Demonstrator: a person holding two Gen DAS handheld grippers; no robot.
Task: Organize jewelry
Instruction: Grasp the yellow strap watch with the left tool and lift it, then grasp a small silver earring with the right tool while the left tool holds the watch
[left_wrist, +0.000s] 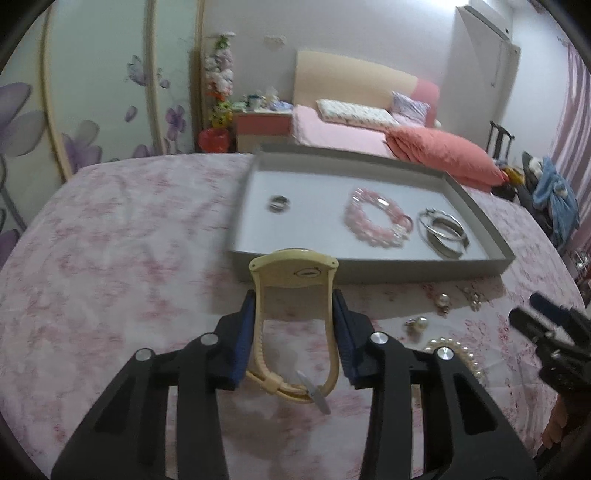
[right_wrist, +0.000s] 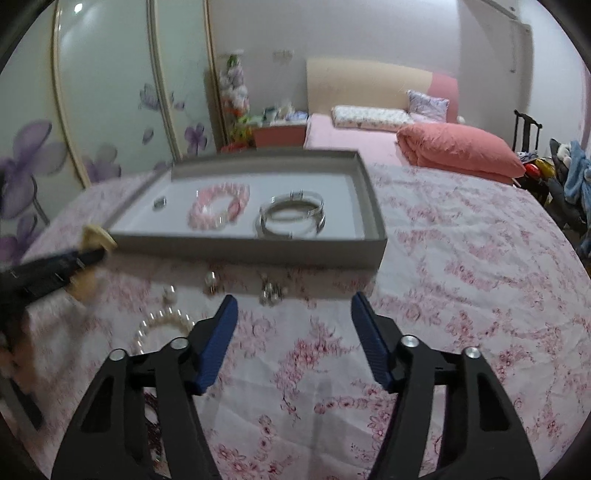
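My left gripper (left_wrist: 294, 299) is shut on a cream wristwatch (left_wrist: 293, 271). Its blue pads press both sides of the strap, and the watch face points toward the grey tray (left_wrist: 369, 271). In the tray lie a small ring (left_wrist: 279, 203), a pink bead bracelet (left_wrist: 373, 218) and silver bangles (left_wrist: 443, 230). My right gripper (right_wrist: 294, 298) is open over the floral cloth with nothing between its fingers. A pearl bracelet (right_wrist: 162, 325) lies just left of it, and pearl earrings (right_wrist: 211, 280) and a small cluster piece (right_wrist: 269, 291) lie ahead, before the tray's (right_wrist: 258, 251) front wall.
The table carries a pink floral cloth (right_wrist: 461, 277), bare to the right of the tray. Behind it stands a bed with an orange-pink quilt (left_wrist: 443, 151), and a wardrobe with purple flowers (left_wrist: 92, 110) is at the left. Clothes and a chair are at the far right.
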